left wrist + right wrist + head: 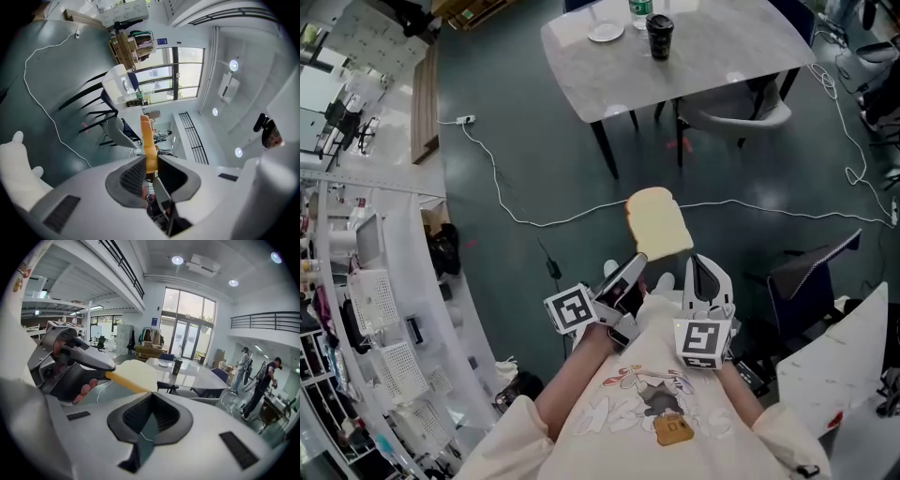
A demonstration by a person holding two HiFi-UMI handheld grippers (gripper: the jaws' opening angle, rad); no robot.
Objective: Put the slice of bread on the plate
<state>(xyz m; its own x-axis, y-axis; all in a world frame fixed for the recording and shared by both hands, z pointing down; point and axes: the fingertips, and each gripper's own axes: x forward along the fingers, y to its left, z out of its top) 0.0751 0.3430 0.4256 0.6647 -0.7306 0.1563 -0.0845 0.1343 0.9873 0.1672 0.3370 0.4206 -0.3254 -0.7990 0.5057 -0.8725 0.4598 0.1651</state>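
Observation:
A pale slice of bread (659, 223) hangs in the air above the dark floor, with my left gripper (639, 262) shut on its lower edge. In the left gripper view the bread (149, 140) stands edge-on between the pads of that gripper (151, 164). My right gripper (705, 267) is close beside it on the right, its jaws together with nothing in them. From the right gripper view (152, 408) I see the bread (138, 373) and the left gripper (110, 371) at the left. A small white plate (606, 32) lies on the grey table (712, 66) ahead.
A black cup (659, 36) and a green-labelled bottle (640, 9) stand beside the plate. A white chair (741, 117) is tucked under the table. A white cable (502, 202) runs across the floor. White racks (375, 309) stand to the left, and a dark chair (811, 281) to the right.

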